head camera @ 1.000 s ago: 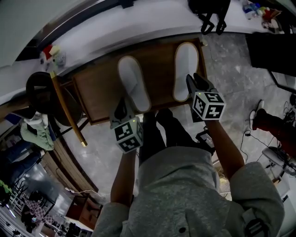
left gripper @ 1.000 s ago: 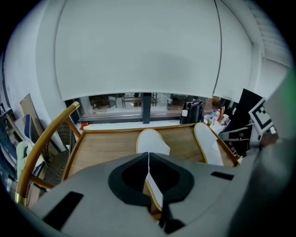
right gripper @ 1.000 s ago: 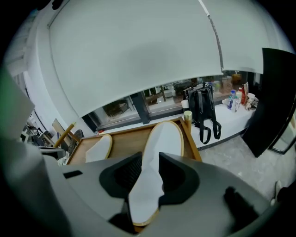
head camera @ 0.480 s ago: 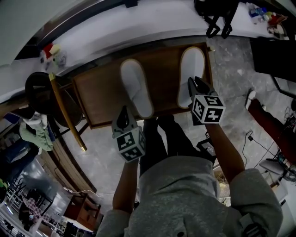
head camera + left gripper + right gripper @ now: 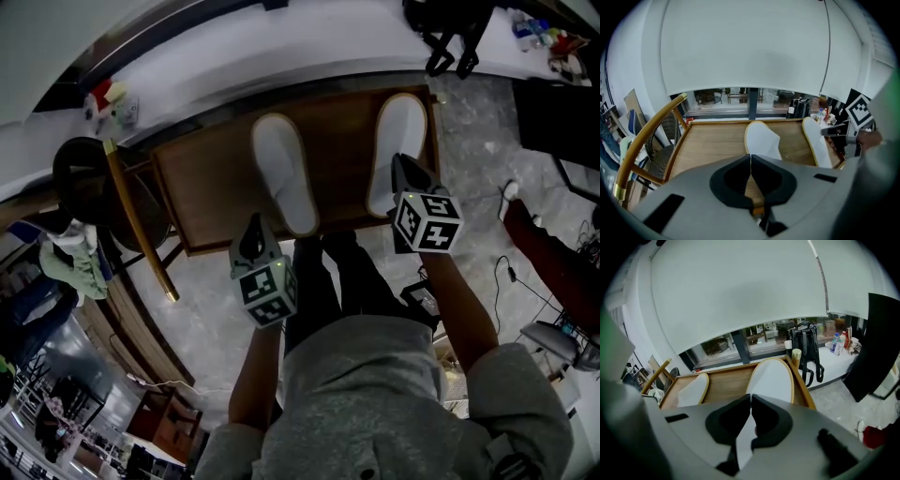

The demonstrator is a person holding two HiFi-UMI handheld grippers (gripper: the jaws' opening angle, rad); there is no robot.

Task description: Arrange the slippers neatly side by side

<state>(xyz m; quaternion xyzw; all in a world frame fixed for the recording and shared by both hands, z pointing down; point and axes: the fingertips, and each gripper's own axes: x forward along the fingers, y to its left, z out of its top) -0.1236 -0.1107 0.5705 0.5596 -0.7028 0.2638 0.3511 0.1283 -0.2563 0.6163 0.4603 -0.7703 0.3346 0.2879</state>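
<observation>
On the brown wooden counter, two white fabric slippers with tan rims lie well apart: the left slipper skewed, the right slipper near the edge. The left hand-held gripper and right hand-held gripper are pressed together, pinching nothing. I would open one over a heel rim, then slide that slipper across. The head view shows the skew; only the gripper views show the jaw tips meeting.

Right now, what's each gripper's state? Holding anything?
Left gripper: closed, jaws together, nothing between them.
Right gripper: closed, jaws together, nothing pinched.
</observation>
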